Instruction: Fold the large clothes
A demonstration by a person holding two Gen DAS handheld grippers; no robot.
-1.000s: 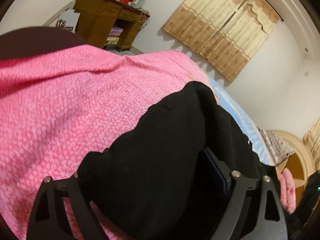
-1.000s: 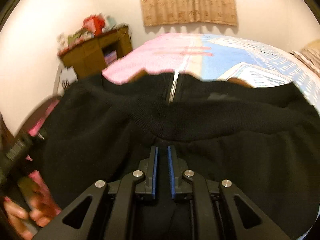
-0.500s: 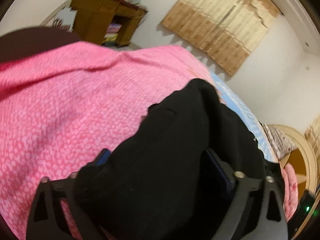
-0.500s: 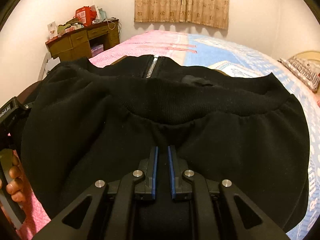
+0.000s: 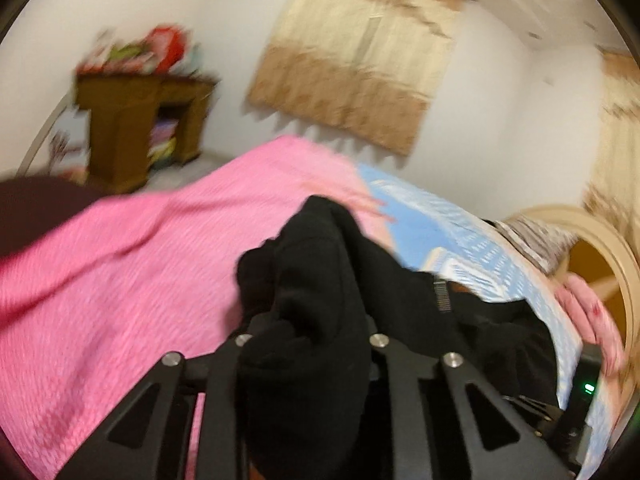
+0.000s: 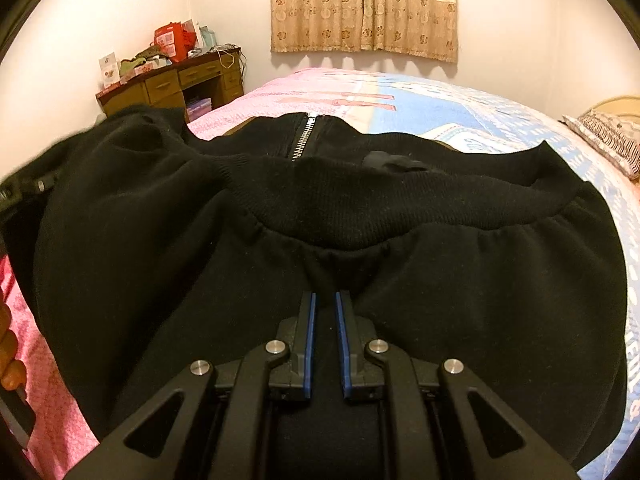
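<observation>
A black zip-up jacket (image 6: 360,208) lies spread on the bed, its ribbed hem towards me and its zipper (image 6: 304,136) at the far side. My right gripper (image 6: 324,296) is shut on a pucker of the jacket just below the hem, blue pads close together. In the left wrist view, blurred by motion, a bunch of the same black jacket (image 5: 320,248) stands up between the fingers of my left gripper (image 5: 304,320). Its jaws are closing on that bunch, which hides the pads and hangs raised above the pink bed cover (image 5: 140,264).
The bed cover is pink on the left and blue (image 6: 460,100) on the right. A cluttered wooden desk (image 6: 180,84) stands by the left wall, curtains (image 6: 364,8) hang behind the bed, and a striped pillow (image 6: 612,140) lies at the right. A person's fingers (image 6: 8,344) show at the left edge.
The left gripper's jaws came together on the jacket's cloth, and it rose and rolled, pulling the bunch up off the pink cover. The right gripper kept its grip and dipped a little.
</observation>
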